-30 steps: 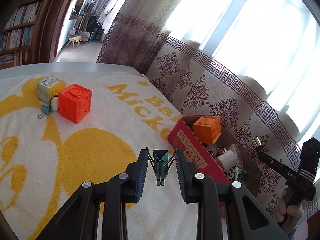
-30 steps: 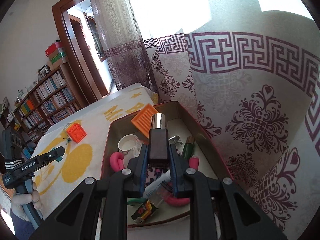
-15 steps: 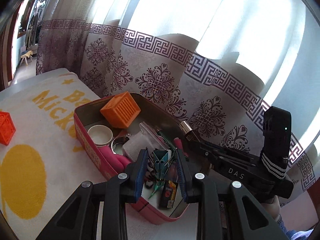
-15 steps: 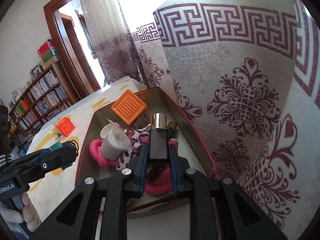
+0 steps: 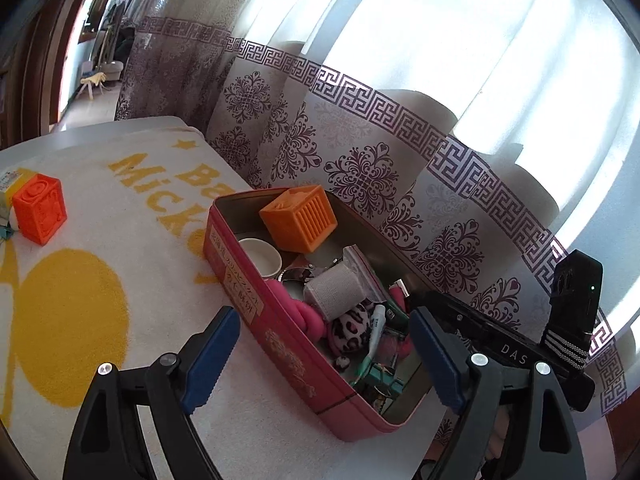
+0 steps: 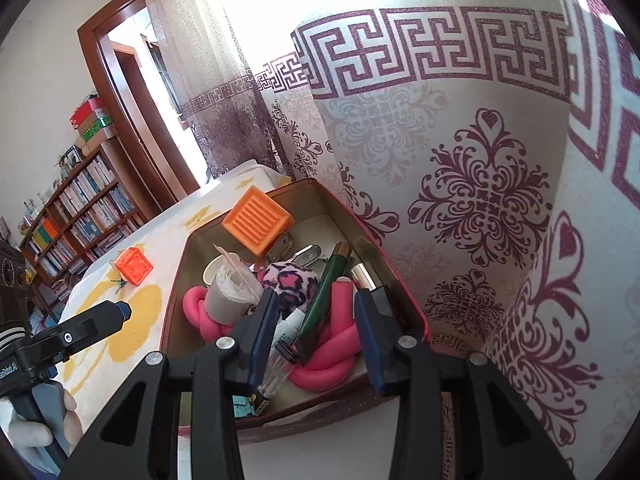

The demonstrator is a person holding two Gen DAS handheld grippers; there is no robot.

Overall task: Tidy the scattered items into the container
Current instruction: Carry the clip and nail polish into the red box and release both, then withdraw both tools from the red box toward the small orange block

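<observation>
Left wrist view: the left gripper (image 5: 320,354) has just spread its jaws wide, nothing pinched, straddling the pink tin (image 5: 288,344). A teal binder clip (image 5: 386,378) lies inside it. The right gripper (image 6: 316,328), jaws just parted, hangs empty over the crowded tin. A red-orange cube (image 5: 40,214) waits on the towel (image 5: 120,208).

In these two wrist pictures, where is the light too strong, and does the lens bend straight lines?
Left wrist view: the window behind the curtain is washed out to white, and the tin stays sharp. Right wrist view: glare burns out the curtain top, the door frame bows from fisheye distortion, and dark corners ring both pictures.
</observation>
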